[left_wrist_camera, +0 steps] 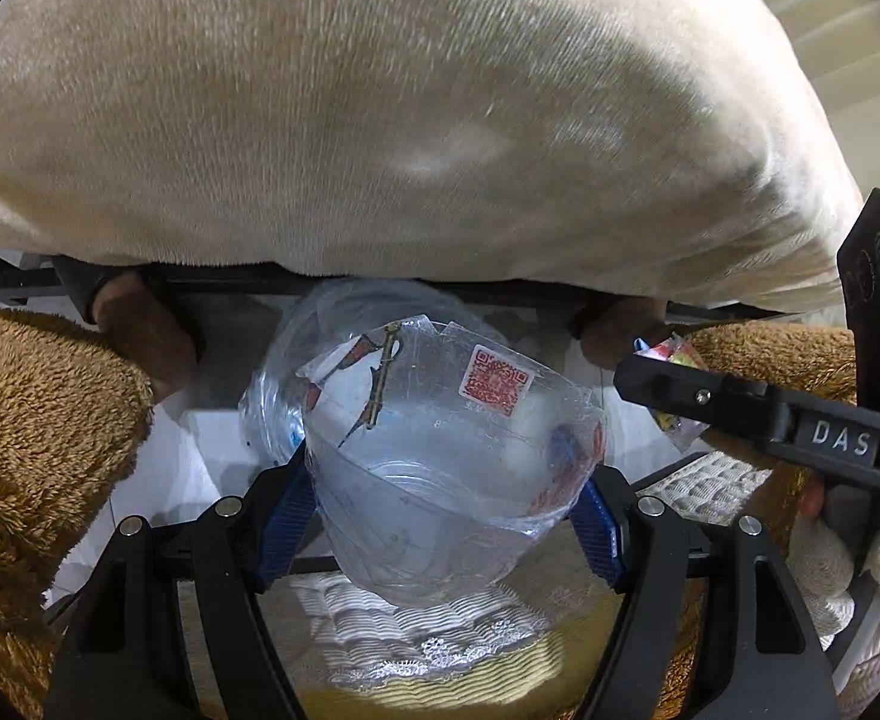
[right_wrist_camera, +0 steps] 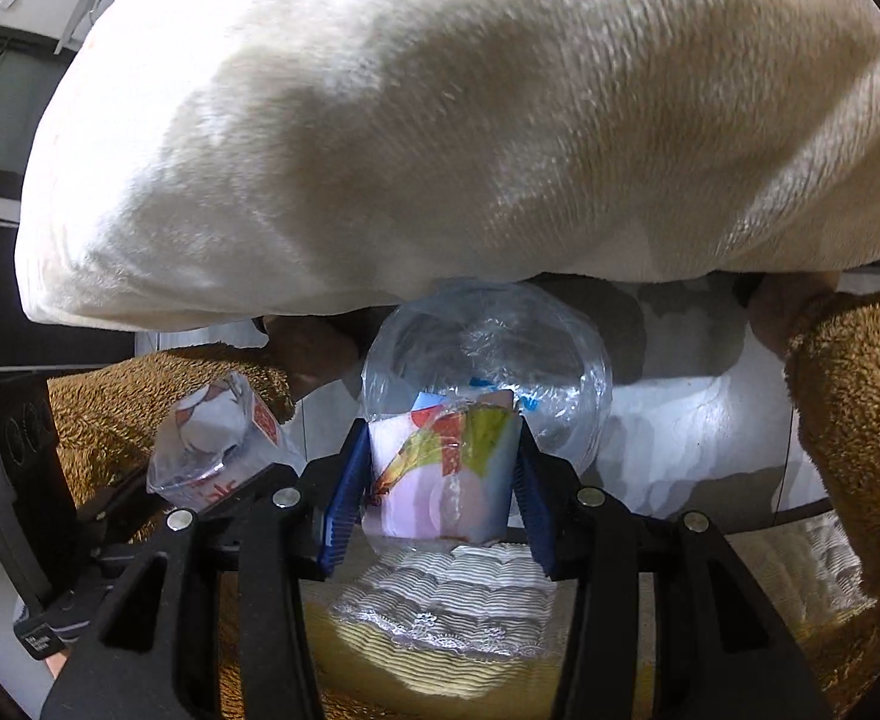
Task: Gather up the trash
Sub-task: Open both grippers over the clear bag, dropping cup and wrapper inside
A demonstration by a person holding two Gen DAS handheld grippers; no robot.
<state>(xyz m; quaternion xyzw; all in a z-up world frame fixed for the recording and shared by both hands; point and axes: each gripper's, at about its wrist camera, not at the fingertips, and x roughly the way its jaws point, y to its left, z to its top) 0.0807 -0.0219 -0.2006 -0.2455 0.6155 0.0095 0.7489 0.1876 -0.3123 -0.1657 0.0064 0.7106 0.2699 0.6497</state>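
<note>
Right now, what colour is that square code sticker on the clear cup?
Red on white, on the clear cup; the sticker shows best in the left wrist view.

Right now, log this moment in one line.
left gripper: shut on clear cup | right gripper: shut on wrapper | both over bag-lined bin | nothing dropped yet

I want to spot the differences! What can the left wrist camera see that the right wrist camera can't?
Only the left wrist view shows the red square code sticker on the clear plastic cup that the left gripper holds, and a white knitted glove at the right edge.

Only the right wrist view shows the colourful wrapper up close, with its yellow and red print, pinched in the right gripper.

Both show the big cream cushion, the brown fuzzy fabric, and the clear bag-lined bin below.
</note>
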